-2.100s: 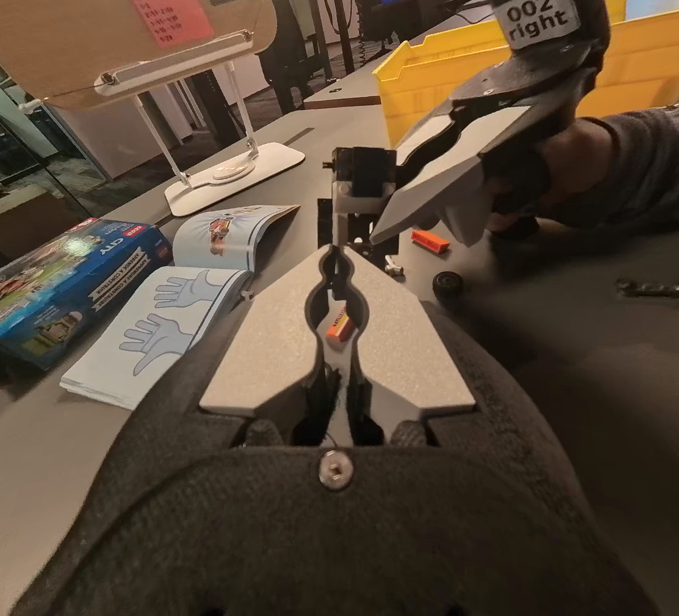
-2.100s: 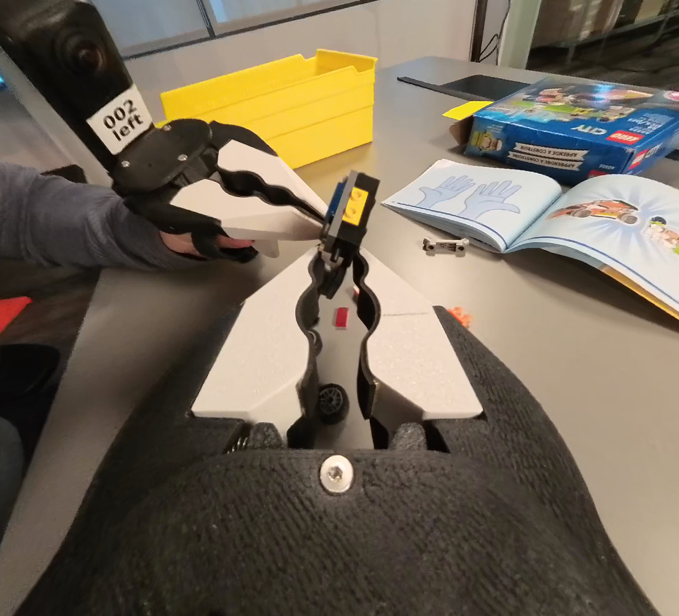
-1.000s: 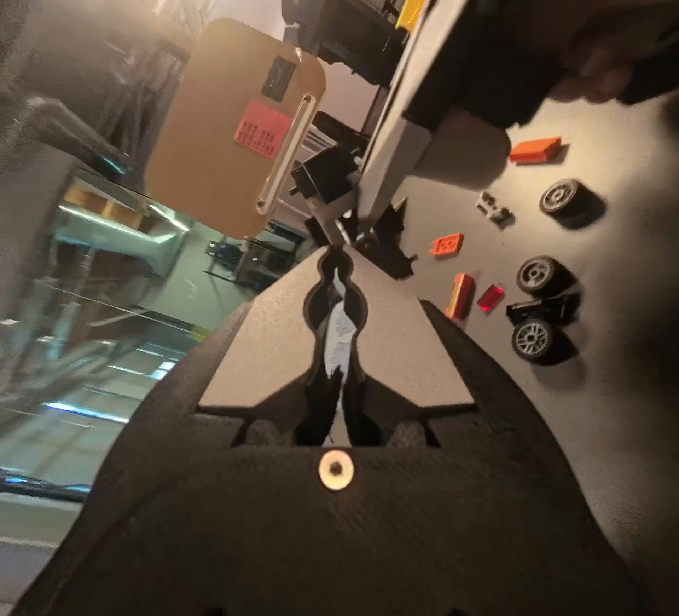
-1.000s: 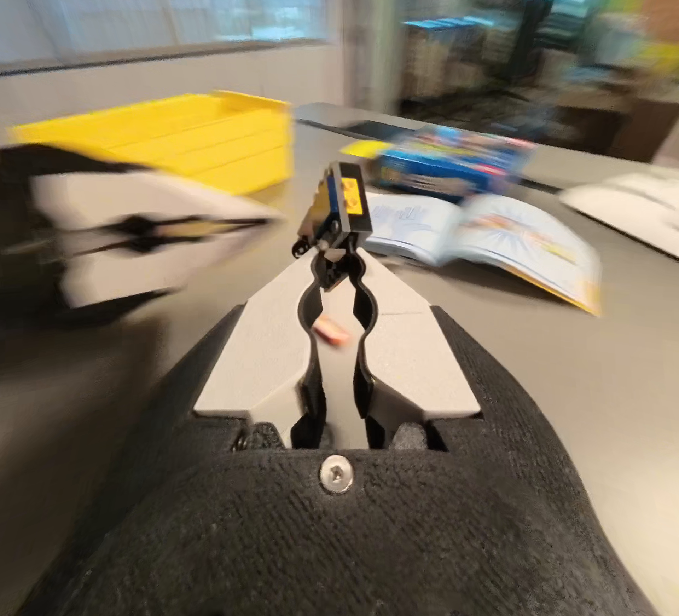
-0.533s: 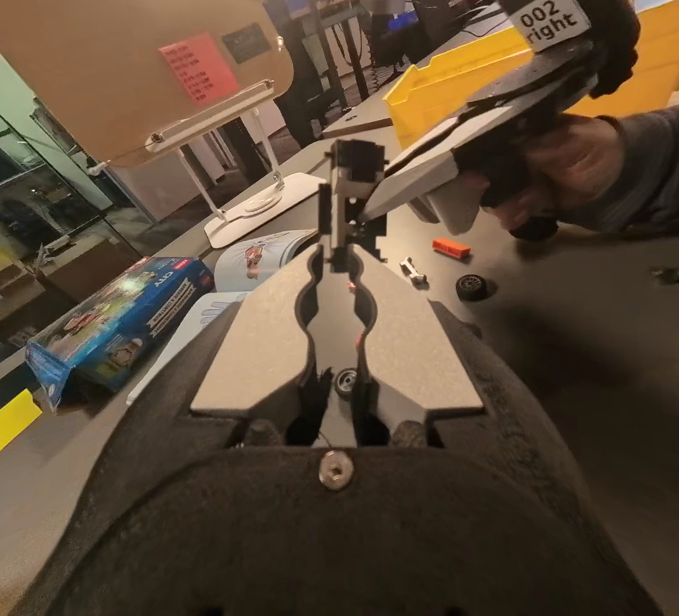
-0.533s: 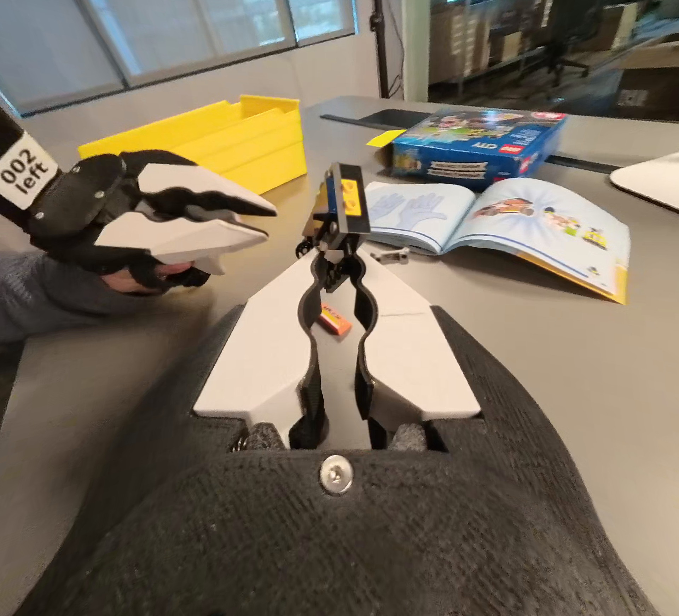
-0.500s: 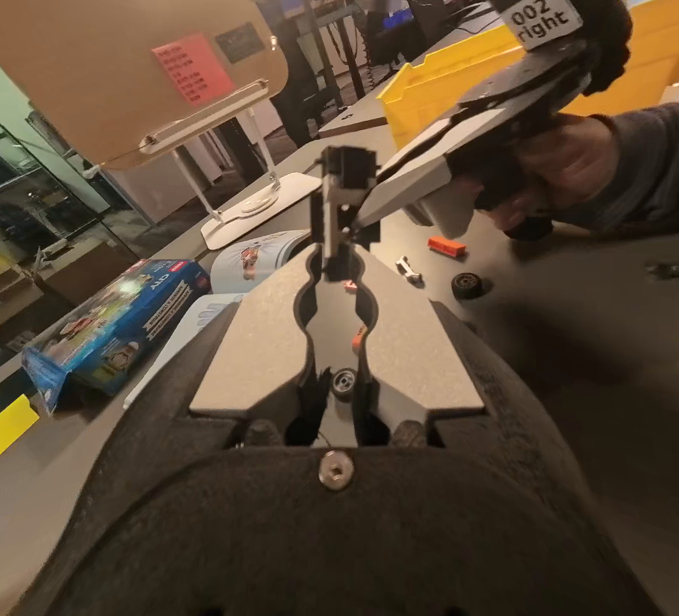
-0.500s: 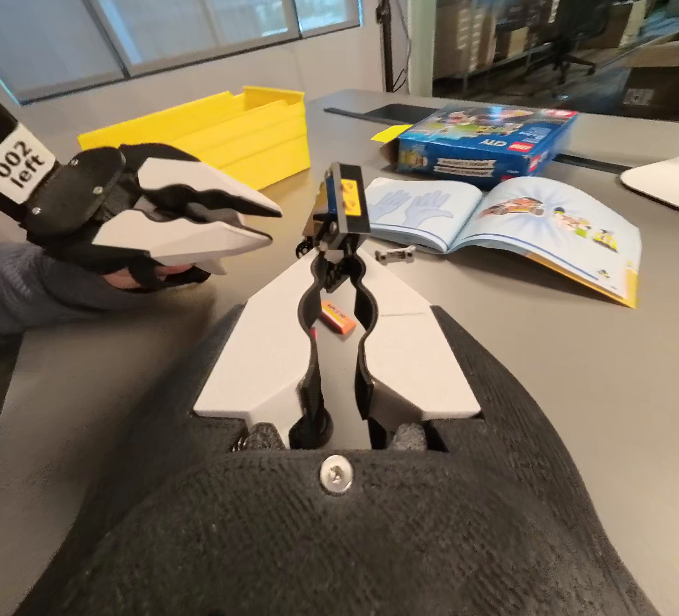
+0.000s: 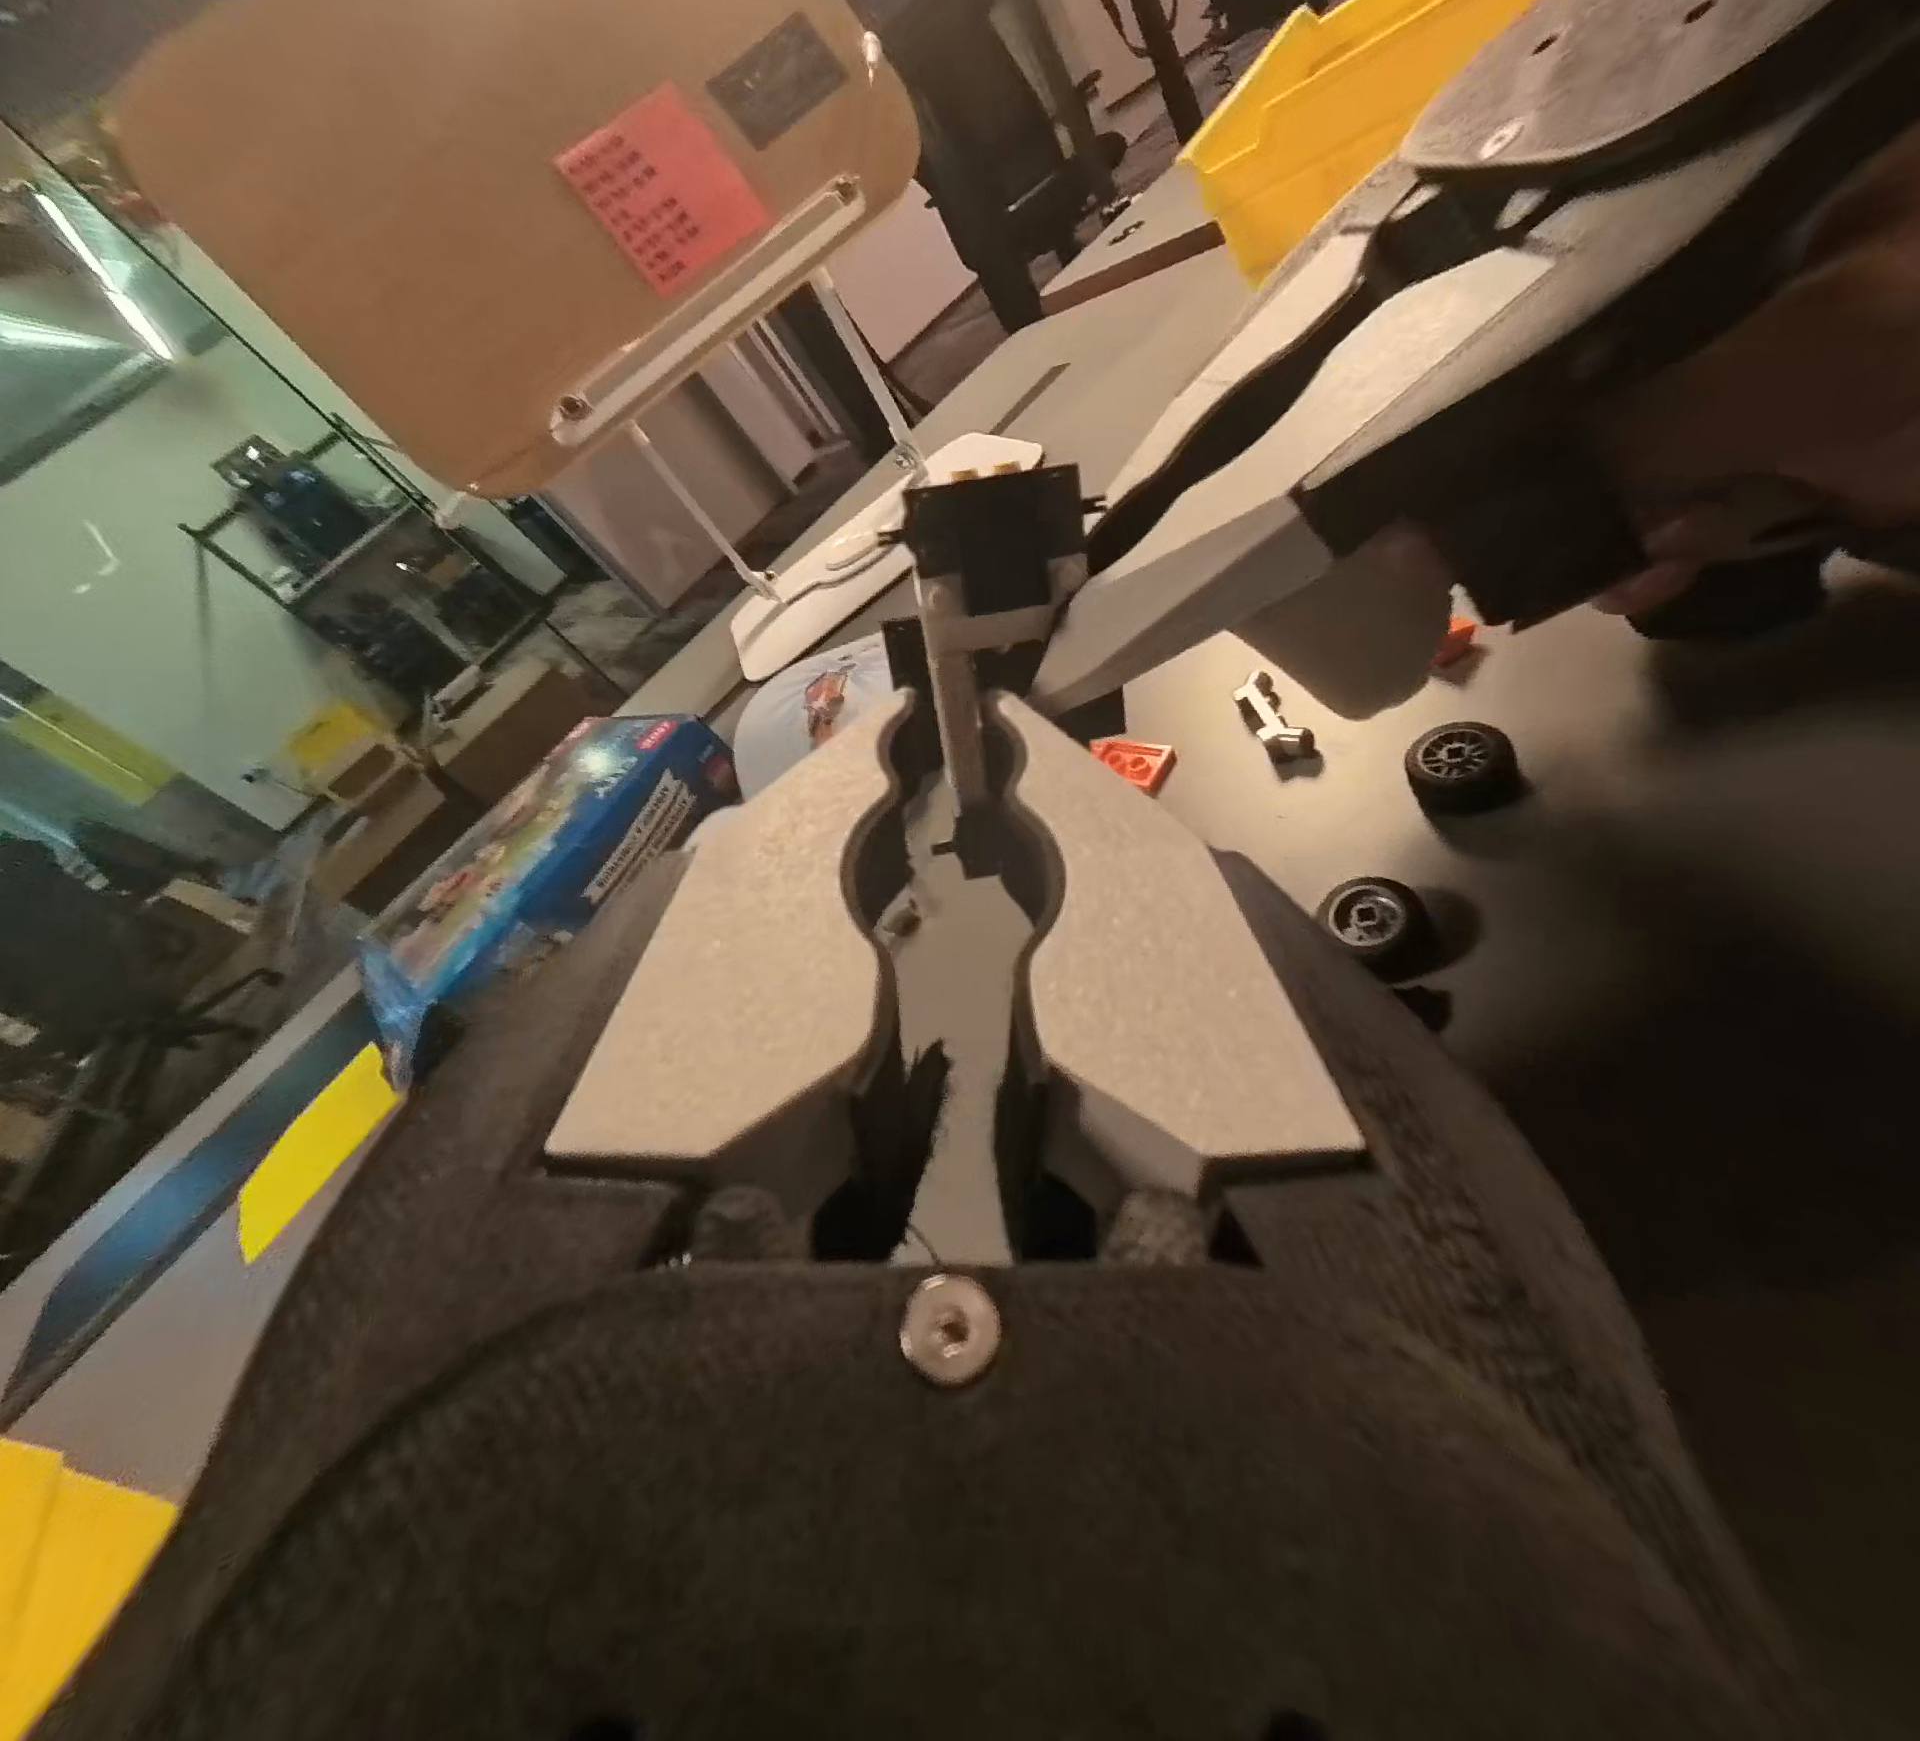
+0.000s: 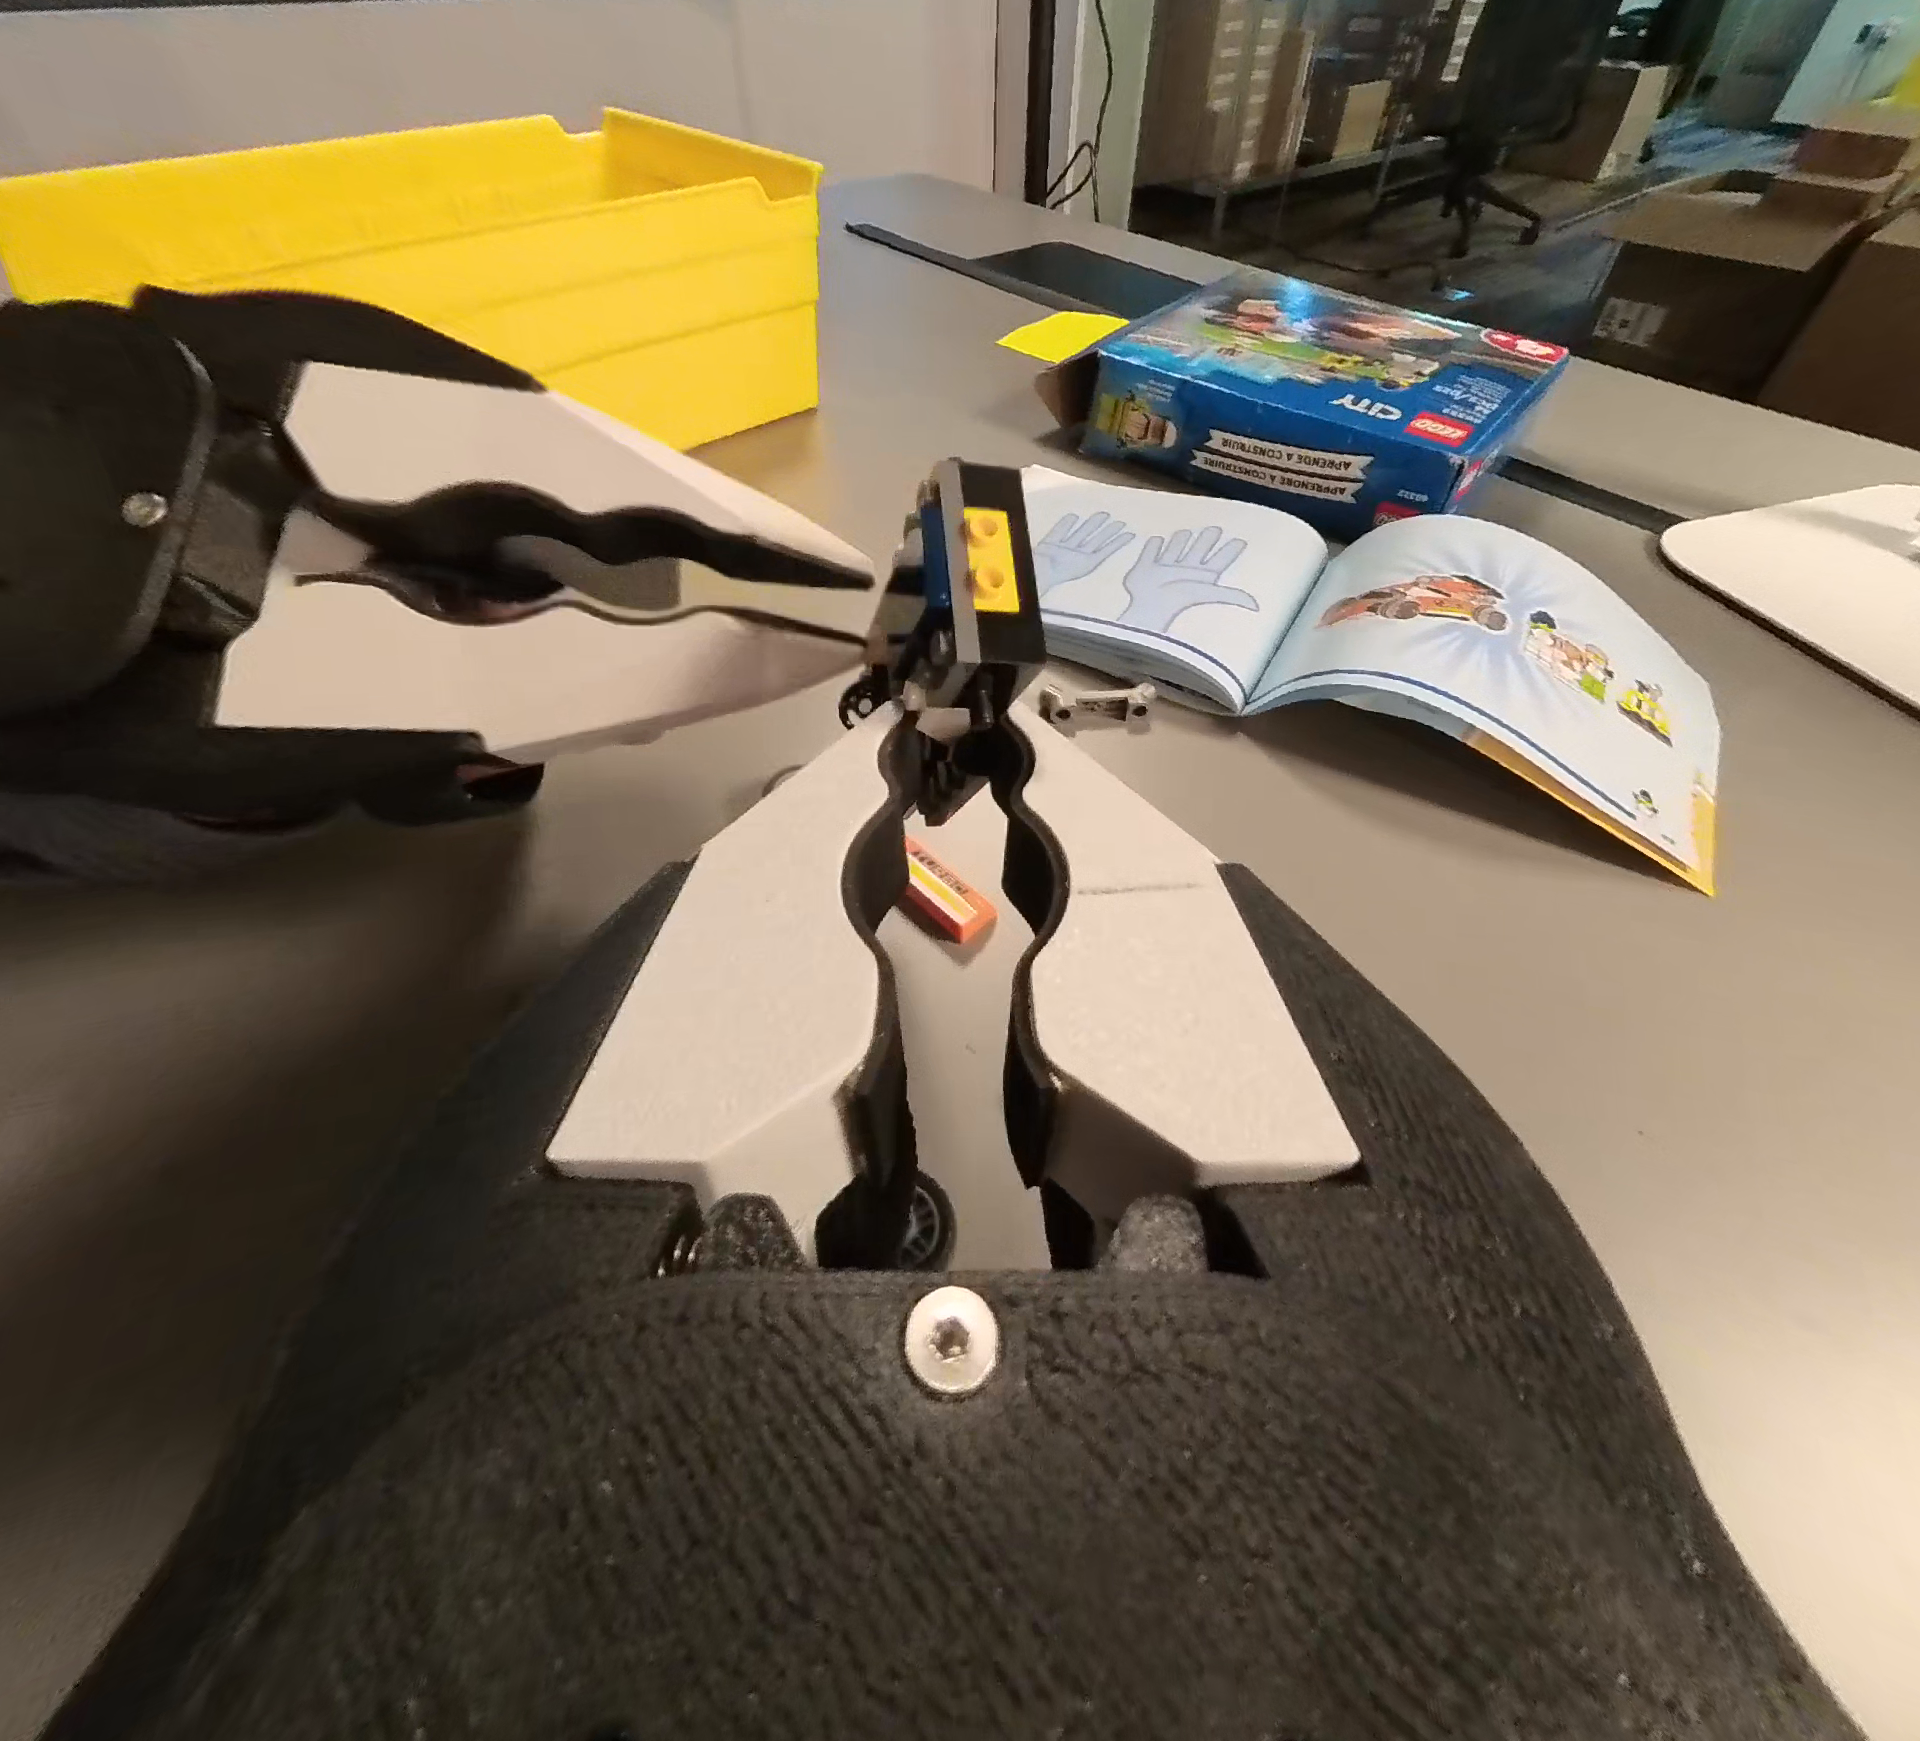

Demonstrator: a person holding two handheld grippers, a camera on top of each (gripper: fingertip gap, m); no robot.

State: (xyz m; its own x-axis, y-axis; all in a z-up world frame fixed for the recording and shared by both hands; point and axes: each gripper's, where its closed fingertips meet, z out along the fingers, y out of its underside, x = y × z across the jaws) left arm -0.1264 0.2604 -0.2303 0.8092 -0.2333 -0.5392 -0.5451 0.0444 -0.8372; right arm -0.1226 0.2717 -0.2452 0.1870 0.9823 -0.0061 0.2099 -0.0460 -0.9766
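The right gripper point(image 10: 951, 735) has its fingertips closed on the lower end of a small brick model point(image 10: 971, 574), black with a yellow brick on its side, and holds it upright above the grey table point(image 10: 1507, 1068). The left gripper point(image 9: 956, 735) comes in from the side; its jaws are only slightly apart, and a thin grey strip of the same model stands between the fingertips, though whether the pads press on it cannot be told. Under the right gripper's fingers lies an orange tile point(image 10: 948, 891). Beyond its tips are a small grey connector point(image 10: 1096, 704), an open instruction booklet point(image 10: 1351, 611), and a blue toy box point(image 10: 1320, 408); a yellow bin point(image 10: 468, 257) stands behind the left gripper. To the right of the left gripper's tips lie a red plate point(image 9: 1132, 764) and two black wheels point(image 9: 1460, 764) point(image 9: 1374, 920).
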